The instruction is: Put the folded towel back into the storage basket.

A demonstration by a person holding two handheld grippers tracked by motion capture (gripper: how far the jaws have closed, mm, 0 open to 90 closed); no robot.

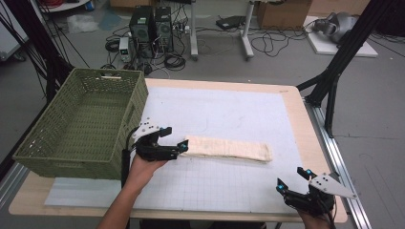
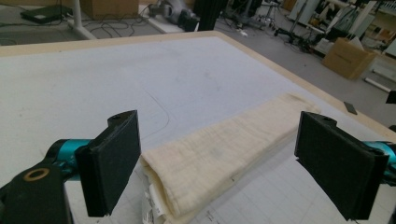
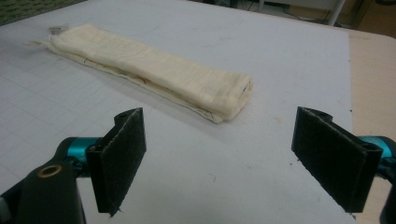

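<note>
One folded cloth (image 1: 228, 149), one green basket (image 1: 81, 124), two claws (image 1: 183, 146) (image 1: 292, 179).

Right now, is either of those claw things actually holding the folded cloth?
No. The left gripper has open jaws around the folded cloth's near end; the right gripper is open, apart from it.

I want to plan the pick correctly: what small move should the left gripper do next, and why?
Probably close the left gripper on the near end of the folded cloth. Its jaws stand open on both sides of that end, nothing is held, and the green basket sits just beside it. The right gripper is open too, apart from the cloth.
</note>
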